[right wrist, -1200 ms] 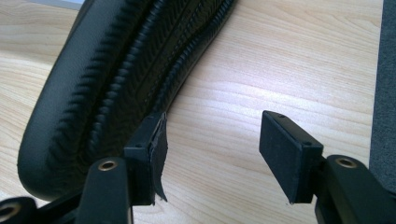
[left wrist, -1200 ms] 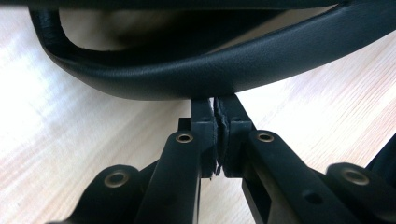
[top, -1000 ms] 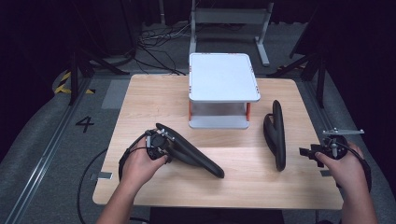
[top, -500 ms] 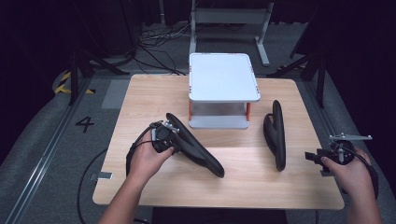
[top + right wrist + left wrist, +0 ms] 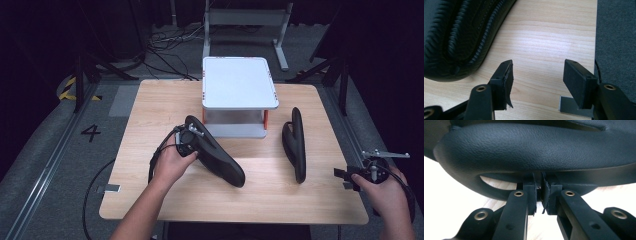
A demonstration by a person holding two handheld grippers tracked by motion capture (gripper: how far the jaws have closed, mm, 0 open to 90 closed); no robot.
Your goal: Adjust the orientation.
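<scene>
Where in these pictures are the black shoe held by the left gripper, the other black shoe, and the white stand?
Held shoe (image 5: 220,162), high view, middle of its side.
Other shoe (image 5: 296,142), high view, middle of its sole.
White stand (image 5: 239,82), high view, centre of its top shelf.

Pale wooden tabletop (image 5: 150,115) on grey carpeted floor (image 5: 65,165). White two-tier stand (image 5: 239,82) with orange posts at the far middle of the tabletop. Metal frame (image 5: 247,17) and tangled cables (image 5: 165,40) behind. Painted number four (image 5: 90,132) and a yellow-black striped marking (image 5: 67,90) at left.
</scene>
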